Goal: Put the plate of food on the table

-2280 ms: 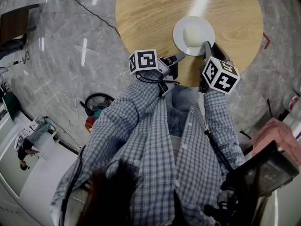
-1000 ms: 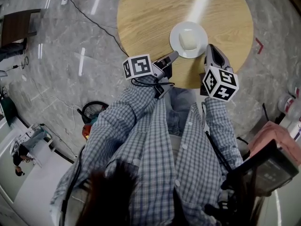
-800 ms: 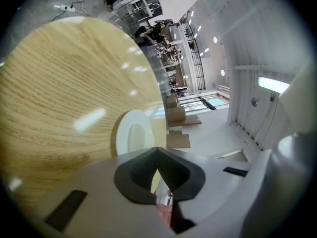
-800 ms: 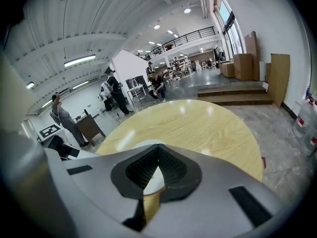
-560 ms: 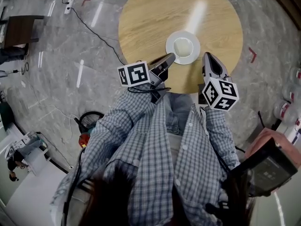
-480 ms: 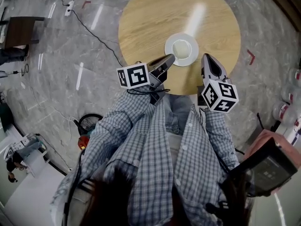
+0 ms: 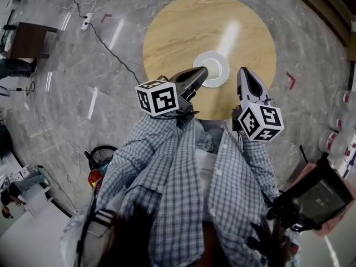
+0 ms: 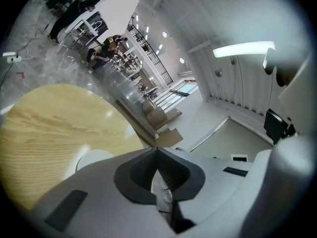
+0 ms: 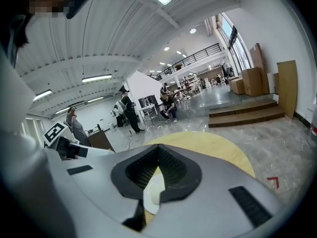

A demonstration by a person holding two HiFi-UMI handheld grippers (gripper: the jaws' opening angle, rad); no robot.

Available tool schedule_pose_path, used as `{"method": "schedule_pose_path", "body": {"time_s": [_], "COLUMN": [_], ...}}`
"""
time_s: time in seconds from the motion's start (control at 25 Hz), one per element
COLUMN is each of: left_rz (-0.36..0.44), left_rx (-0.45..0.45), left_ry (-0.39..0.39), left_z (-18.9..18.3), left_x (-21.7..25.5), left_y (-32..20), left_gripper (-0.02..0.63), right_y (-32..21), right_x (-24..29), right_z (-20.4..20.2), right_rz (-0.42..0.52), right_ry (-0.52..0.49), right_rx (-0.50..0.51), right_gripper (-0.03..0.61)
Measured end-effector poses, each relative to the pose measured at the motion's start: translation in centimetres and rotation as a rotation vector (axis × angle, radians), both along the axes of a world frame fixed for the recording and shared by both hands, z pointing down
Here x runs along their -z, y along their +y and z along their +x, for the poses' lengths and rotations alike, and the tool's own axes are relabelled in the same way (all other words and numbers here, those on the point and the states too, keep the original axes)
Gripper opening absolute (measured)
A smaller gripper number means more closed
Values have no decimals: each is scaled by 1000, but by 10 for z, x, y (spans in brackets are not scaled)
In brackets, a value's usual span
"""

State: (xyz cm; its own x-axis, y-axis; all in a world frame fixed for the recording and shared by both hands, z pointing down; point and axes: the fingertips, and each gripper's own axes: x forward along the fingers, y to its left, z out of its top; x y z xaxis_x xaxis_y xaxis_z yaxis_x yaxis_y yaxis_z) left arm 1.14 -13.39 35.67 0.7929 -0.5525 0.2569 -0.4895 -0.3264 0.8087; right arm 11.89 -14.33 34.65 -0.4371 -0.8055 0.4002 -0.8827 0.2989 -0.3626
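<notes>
A white plate [image 7: 214, 69] with a pale mound of food rests near the front edge of the round wooden table [image 7: 189, 32]. My left gripper [image 7: 201, 72] hovers just left of the plate, jaws shut and empty. To the plate's right, my right gripper [image 7: 243, 72] points at the table edge, also shut with nothing in it. In the left gripper view the plate's rim [image 8: 91, 158] peeks out beside the closed left gripper [image 8: 157, 151]. In the right gripper view a sliver of the plate [image 9: 153, 192] shows behind the closed right gripper [image 9: 158, 152].
Grey marble floor surrounds the table. A black cable and power strip [image 7: 87, 19] run at the upper left, near a dark brown side table [image 7: 30, 40]. Red tape marks [image 7: 291, 80] lie right of the table. Wooden steps [image 9: 247, 114] and distant people stand beyond.
Both grippers have lifted and drawn back from the plate, which stays on the table. The head view has risen, so table and plate look smaller.
</notes>
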Motion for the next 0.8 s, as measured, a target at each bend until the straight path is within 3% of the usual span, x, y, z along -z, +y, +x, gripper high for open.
{"method": "schedule_pose_path", "body": {"time_s": [0.4,0.6,0.8], "left_rz": [259,306,304], "left_rx": [-92,-104,-99], "left_ry": [-101,-79,-65], "left_z": [13,16,14], "left_x": [59,76,78], "left_y": [3,3,4], "left_gripper": [8,8,8], "right_y": [0,1,0], "right_x": [43,76,78], "right_z": [-10,-16,-17], "right_rz": [116,168,171], "right_ry": [13,-84,-91], "right_rx": [46,40,44], "right_gripper": [6,6,6]}}
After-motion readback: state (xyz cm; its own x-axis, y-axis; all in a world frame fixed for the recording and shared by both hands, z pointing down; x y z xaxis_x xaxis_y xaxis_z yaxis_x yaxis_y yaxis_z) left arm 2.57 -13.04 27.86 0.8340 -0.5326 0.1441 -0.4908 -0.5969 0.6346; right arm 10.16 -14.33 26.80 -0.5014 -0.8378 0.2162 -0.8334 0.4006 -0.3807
